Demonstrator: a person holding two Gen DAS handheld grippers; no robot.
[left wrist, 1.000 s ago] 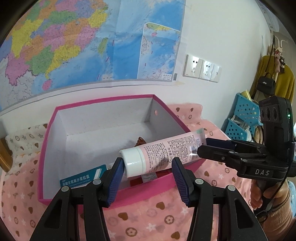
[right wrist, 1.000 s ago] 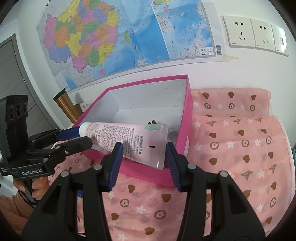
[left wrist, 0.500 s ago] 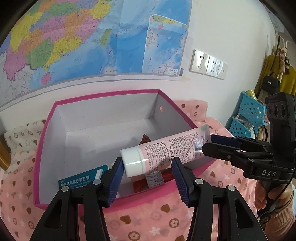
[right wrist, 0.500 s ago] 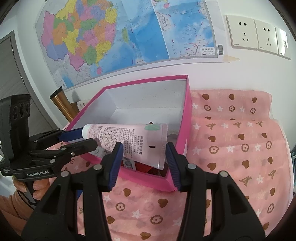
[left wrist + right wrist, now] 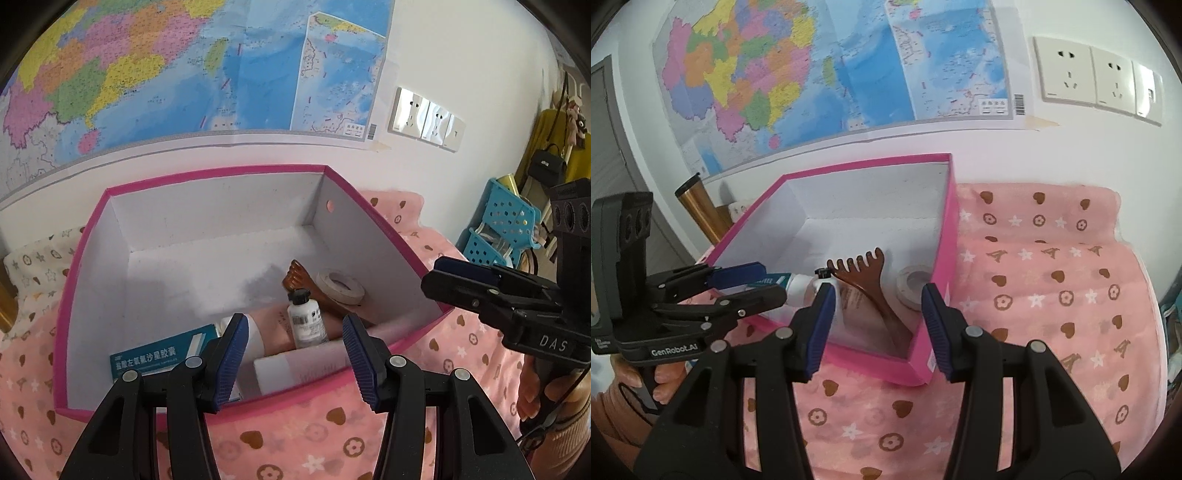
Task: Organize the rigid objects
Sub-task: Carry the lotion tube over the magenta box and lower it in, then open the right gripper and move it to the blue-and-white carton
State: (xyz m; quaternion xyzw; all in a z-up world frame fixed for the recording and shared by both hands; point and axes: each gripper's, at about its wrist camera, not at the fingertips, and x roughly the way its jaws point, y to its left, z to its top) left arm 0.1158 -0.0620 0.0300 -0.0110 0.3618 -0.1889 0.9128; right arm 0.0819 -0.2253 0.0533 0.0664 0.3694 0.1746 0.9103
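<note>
The pink tube [image 5: 275, 326] with a white cap lies on the floor of the pink box [image 5: 221, 171], near its front wall. Beside it are a small white bottle [image 5: 306, 321], a brown comb-like scratcher [image 5: 864, 271], a tape roll [image 5: 911, 288] and a teal medicine carton [image 5: 155, 356]. My left gripper [image 5: 293, 343] hovers over the box's front edge, open, with nothing between its fingers. My right gripper [image 5: 878, 321] hovers over the near right corner of the box [image 5: 951, 221], also open with nothing in it. Each gripper shows in the other's view: right gripper [image 5: 447, 275], left gripper [image 5: 759, 282].
The box rests on a pink patterned cloth [image 5: 1052, 295]. Blue plastic baskets [image 5: 506, 225] stand to the right, with a yellow garment and a black bag above them. A gold cylinder [image 5: 698, 210] stands left of the box. A map and sockets cover the wall behind.
The pink tube, earlier spanning both grippers' fingers above the box, now lies inside the box. Both grippers are without it and have barely moved.
</note>
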